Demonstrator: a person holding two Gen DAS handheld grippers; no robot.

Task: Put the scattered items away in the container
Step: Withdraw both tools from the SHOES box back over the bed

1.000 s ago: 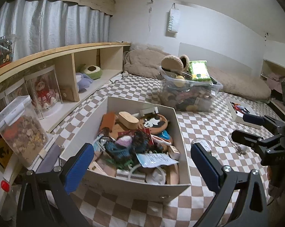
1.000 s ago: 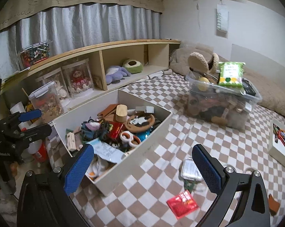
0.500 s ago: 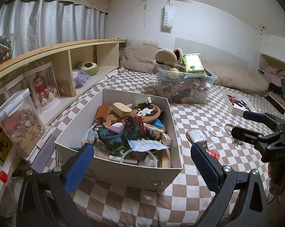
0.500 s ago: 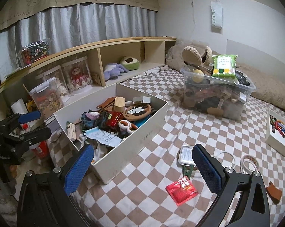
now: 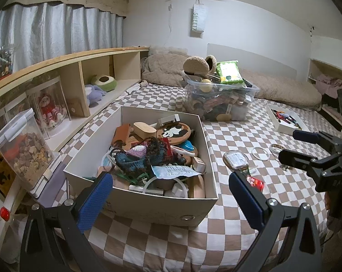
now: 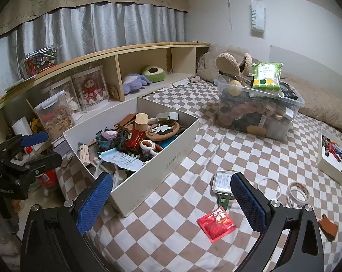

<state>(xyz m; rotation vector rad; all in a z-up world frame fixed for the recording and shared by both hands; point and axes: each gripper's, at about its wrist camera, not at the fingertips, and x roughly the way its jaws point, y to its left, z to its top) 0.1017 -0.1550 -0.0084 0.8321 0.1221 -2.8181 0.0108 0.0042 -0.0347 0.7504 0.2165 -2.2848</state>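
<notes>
Both claws are hanging wide open and gripping nothing: the left gripper [image 5: 171, 195] over the near wall of the cream cardboard box [image 5: 148, 206], the right gripper [image 6: 171, 195] over the checkered bedcover [image 6: 171, 238]. The box is sitting crammed (crocheted yarn, a round panda coaster [image 5: 173, 133]). Lying loose beside it are a glossy red packet [image 6: 216, 223], a clear rectangular case [image 6: 222, 181], a thin white ring [image 6: 269, 185] and a tape roll [image 6: 297, 192].
</notes>
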